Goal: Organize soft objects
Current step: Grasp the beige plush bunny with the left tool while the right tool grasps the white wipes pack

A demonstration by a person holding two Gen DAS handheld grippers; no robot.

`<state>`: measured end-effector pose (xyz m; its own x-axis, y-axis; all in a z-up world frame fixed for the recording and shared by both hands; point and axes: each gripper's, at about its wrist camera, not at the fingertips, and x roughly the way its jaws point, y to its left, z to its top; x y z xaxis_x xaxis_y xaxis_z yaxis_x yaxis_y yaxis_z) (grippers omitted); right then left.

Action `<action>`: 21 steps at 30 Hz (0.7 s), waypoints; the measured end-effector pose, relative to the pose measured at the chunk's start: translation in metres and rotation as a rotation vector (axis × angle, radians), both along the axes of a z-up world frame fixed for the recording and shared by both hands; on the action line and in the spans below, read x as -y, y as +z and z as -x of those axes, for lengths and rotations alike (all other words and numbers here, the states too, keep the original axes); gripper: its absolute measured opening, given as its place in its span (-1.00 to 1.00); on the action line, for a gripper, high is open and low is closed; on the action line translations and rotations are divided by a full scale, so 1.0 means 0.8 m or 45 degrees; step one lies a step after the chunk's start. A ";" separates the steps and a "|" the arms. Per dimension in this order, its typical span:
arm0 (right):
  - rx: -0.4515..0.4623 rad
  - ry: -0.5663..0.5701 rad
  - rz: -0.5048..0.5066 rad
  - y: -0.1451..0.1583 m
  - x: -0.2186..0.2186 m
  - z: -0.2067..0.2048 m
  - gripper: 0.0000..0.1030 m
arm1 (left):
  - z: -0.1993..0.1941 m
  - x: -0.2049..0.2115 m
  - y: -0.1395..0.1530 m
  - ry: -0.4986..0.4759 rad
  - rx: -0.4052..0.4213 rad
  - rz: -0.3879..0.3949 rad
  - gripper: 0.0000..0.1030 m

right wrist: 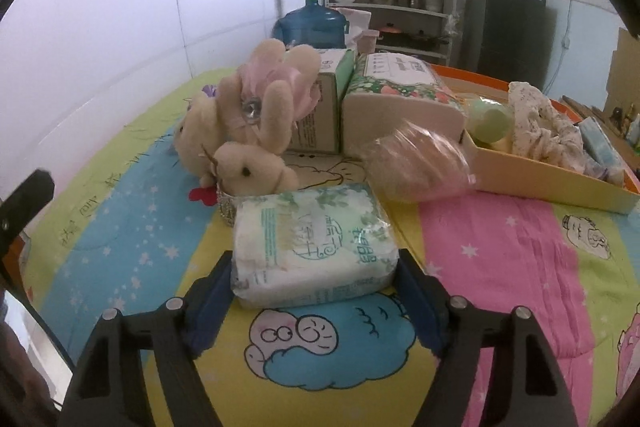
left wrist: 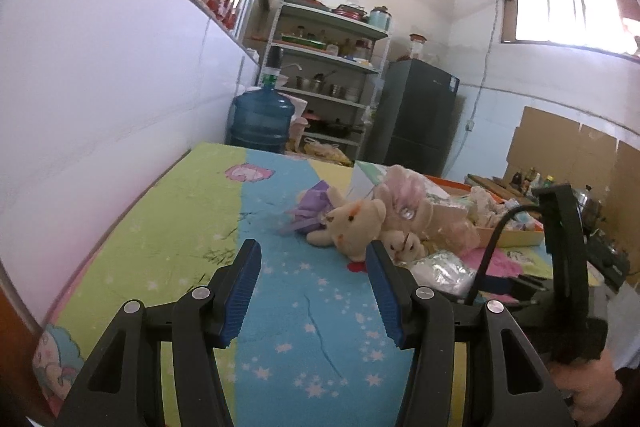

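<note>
Straddling the tissue pack (right wrist: 314,247) near centre on the tabletop (right wrist: 500,247), right hand-held gripper (right wrist: 316,283) jaws flank its sides; firm contact unclear. Risk: slick crinkly wrap slips, soft pack squashes. Plush bunnies (right wrist: 248,131) and tray (right wrist: 560,183) beyond. Left hand-held gripper (left wrist: 314,291) wide, empty.

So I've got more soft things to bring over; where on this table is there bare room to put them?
Free: the blue starred cloth in front of the left gripper, short of the plush toys, and the pink stripe between the tissue pack and the tray. Crowded: around the toys, tissue boxes and tray.
</note>
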<state>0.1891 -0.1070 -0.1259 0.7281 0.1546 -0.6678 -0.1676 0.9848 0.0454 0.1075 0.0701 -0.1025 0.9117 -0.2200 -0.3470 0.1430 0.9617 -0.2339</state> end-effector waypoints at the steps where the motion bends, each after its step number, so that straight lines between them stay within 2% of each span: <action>1: 0.006 -0.001 -0.015 0.000 0.002 0.002 0.48 | -0.002 0.001 0.003 -0.006 0.002 -0.007 0.09; 6: 0.033 0.024 -0.134 0.002 0.021 0.014 0.46 | -0.026 0.010 0.016 -0.062 -0.004 -0.070 0.10; 9: 0.037 0.041 -0.182 0.002 0.030 0.023 0.46 | -0.052 0.014 0.022 -0.174 -0.030 -0.095 0.10; 13: 0.044 0.058 -0.210 0.003 0.037 0.032 0.46 | -0.086 0.027 0.021 -0.319 -0.122 -0.134 0.10; 15: 0.049 0.066 -0.225 0.004 0.039 0.035 0.46 | -0.103 0.035 0.019 -0.306 -0.171 -0.157 0.10; 21: 0.050 0.091 -0.257 -0.001 0.043 0.038 0.46 | -0.128 0.068 0.014 -0.230 -0.230 -0.235 0.10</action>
<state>0.1584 -0.1417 -0.1266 0.7354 0.3346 -0.5893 -0.2425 0.9419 0.2323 0.2097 0.0160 -0.0911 0.7835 -0.2910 -0.5490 0.2873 0.9531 -0.0952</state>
